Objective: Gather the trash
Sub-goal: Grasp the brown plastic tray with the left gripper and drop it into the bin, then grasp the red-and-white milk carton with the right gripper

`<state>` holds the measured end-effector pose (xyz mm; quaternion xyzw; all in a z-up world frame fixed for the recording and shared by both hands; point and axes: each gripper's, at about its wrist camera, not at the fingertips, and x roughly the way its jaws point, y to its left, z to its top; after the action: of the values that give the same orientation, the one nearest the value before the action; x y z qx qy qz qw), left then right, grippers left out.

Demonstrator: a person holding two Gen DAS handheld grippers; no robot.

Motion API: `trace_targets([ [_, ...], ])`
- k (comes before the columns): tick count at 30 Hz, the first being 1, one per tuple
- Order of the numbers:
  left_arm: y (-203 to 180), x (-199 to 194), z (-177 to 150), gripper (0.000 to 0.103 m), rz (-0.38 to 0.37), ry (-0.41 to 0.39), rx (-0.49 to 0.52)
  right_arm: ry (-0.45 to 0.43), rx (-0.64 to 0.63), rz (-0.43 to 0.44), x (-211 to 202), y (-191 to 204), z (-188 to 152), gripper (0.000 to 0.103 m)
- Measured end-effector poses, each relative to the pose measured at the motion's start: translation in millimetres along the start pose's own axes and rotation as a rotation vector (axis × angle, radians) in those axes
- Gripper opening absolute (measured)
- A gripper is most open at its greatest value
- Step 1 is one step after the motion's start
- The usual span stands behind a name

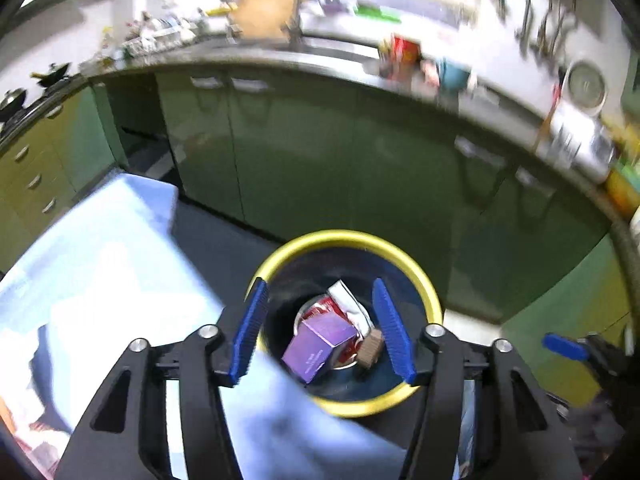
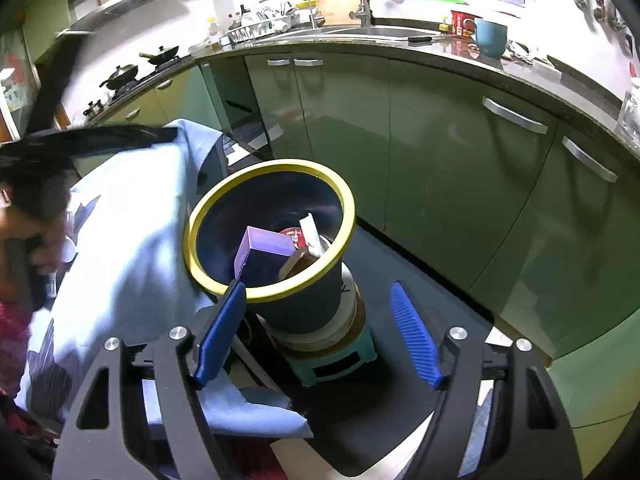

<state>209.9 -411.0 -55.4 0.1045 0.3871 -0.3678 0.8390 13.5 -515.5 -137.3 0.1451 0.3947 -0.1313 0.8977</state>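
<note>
Left gripper (image 1: 322, 328) hangs above the yellow-rimmed bin (image 1: 420, 276), jaws spread, empty. Right gripper (image 2: 316, 330) likewise gapes, empty. Inside the bin: purple box (image 1: 320, 346), red wrapper (image 1: 326, 307) partly hidden; blur obscures the tabletop (image 1: 256, 54).

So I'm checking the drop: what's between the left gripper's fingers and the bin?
Nothing solid. In the left wrist view the open left gripper hangs over the bin, framing the purple box inside.

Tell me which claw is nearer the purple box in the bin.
Left. The left claw hangs open directly over the purple box in the bin; the right claw sits lower, beside the bin's outer wall.
</note>
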Motion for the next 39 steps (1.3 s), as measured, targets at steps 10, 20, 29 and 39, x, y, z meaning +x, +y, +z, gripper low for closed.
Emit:
trace_targets([
  [10, 135.4, -194.3, -80.8, 0.096, 0.248, -0.308, -0.193, 0.031, -0.108, 0.054, 13.3, 61.0, 11.4, 0.071],
  [20, 283.1, -268.9, -170.4, 0.098, 0.619, -0.39, -0.429, 0.059, -0.304, 0.21, 34.8, 193.9, 25.3, 0.071],
  [29, 354.7, -235.2, -229.5, 0.098, 0.707, -0.343, -0.591, 0.099, -0.55, 0.397, 42.8, 318.4, 18.8, 0.072],
  [39, 360.1, -231.7, -244.1, 0.098, 0.757, -0.337, -0.636, 0.143, -0.435, 0.452, 49.8, 383.7, -16.1, 0.072],
])
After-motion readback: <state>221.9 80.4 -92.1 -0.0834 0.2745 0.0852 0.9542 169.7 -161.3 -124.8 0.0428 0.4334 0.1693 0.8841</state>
